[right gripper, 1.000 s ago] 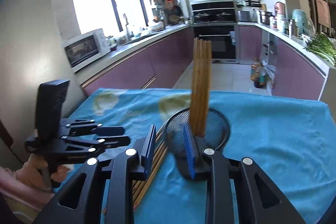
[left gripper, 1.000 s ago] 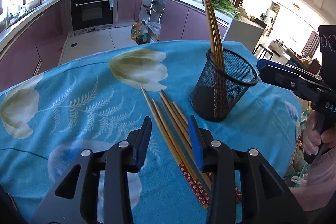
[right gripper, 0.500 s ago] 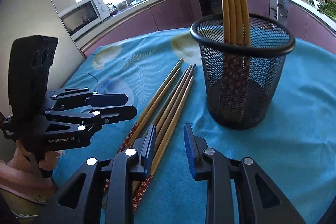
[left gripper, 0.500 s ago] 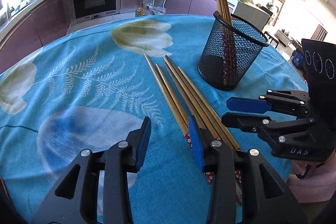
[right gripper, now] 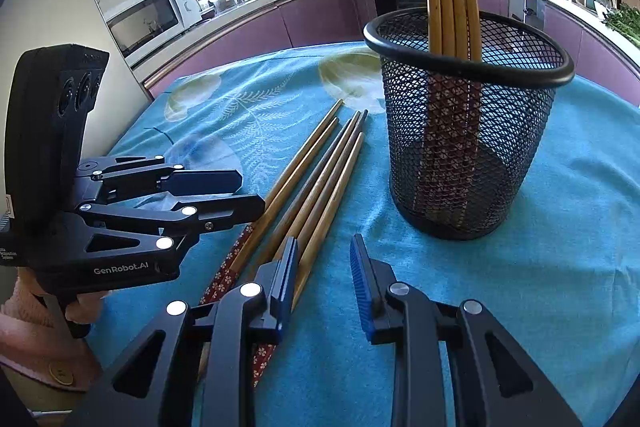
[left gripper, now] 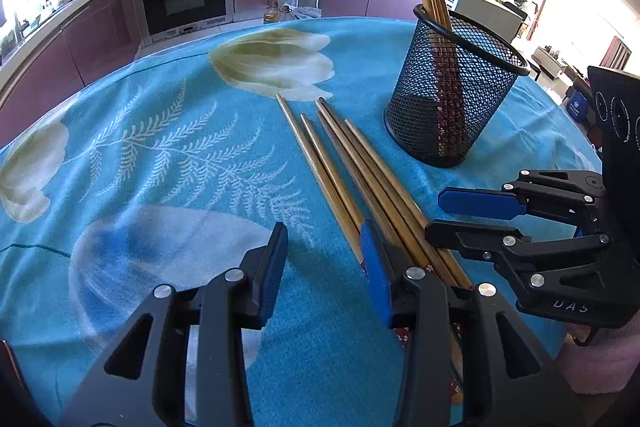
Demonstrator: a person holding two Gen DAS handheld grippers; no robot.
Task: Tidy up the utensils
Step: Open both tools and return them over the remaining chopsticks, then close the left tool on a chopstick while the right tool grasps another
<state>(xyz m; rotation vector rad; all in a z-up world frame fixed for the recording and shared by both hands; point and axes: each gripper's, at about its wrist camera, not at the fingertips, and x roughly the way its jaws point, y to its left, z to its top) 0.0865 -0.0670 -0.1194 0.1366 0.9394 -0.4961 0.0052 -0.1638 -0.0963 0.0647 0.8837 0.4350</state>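
With both grippers spread and empty, my right gripper (right gripper: 324,279) sat nearer the loose brown wooden chopsticks (right gripper: 320,183), which lay side by side on the blue floral tablecloth (right gripper: 560,227), running lengthwise away from me, left of the black mesh cup (right gripper: 464,147), my left gripper (left gripper: 324,255) beside their handles.

My left tongs (left gripper: 322,259) gape empty at bottom centre over the blue cloth (left gripper: 160,155), loose chopsticks (left gripper: 360,179) running up mid-frame toward the mesh cup (left gripper: 452,107), my right tongs (left gripper: 460,215) parted at right.
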